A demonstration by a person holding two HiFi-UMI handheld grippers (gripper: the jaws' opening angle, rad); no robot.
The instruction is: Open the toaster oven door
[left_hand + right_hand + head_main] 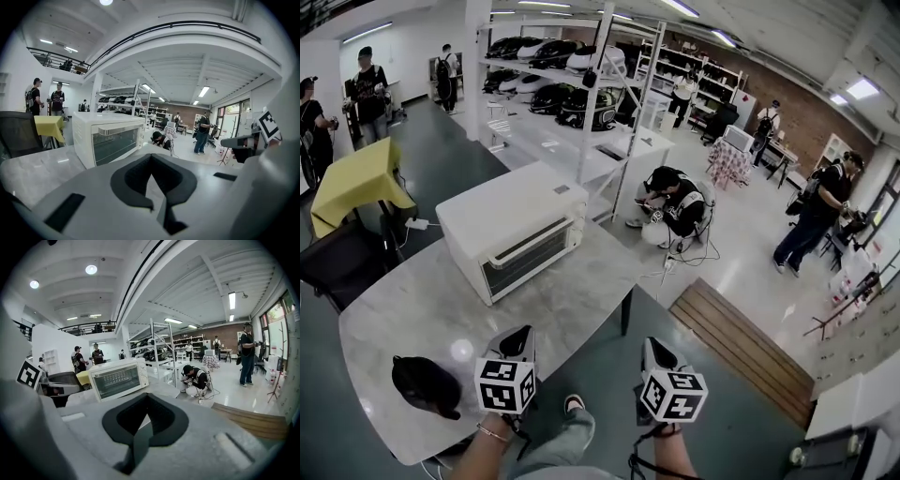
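A white toaster oven (520, 230) stands on the far part of the marble table (572, 309), its glass door shut and the handle bar (530, 242) along the door's top. It also shows in the left gripper view as the toaster oven (110, 138) and in the right gripper view as the toaster oven (117, 378). My left gripper (517, 336) is held low over the table's near edge, well short of the oven, jaws shut and empty (157, 190). My right gripper (654, 349) hangs beside the table, off its edge, also shut on nothing (140, 430).
A black object (427, 384) lies on the table's near left. A black chair (337, 262) and a yellow-covered table (356, 178) stand to the left. Behind the oven is a white shelving rack (581, 94) with a crouching person (675, 202) beside it. A wooden bench (741, 347) lies at the right.
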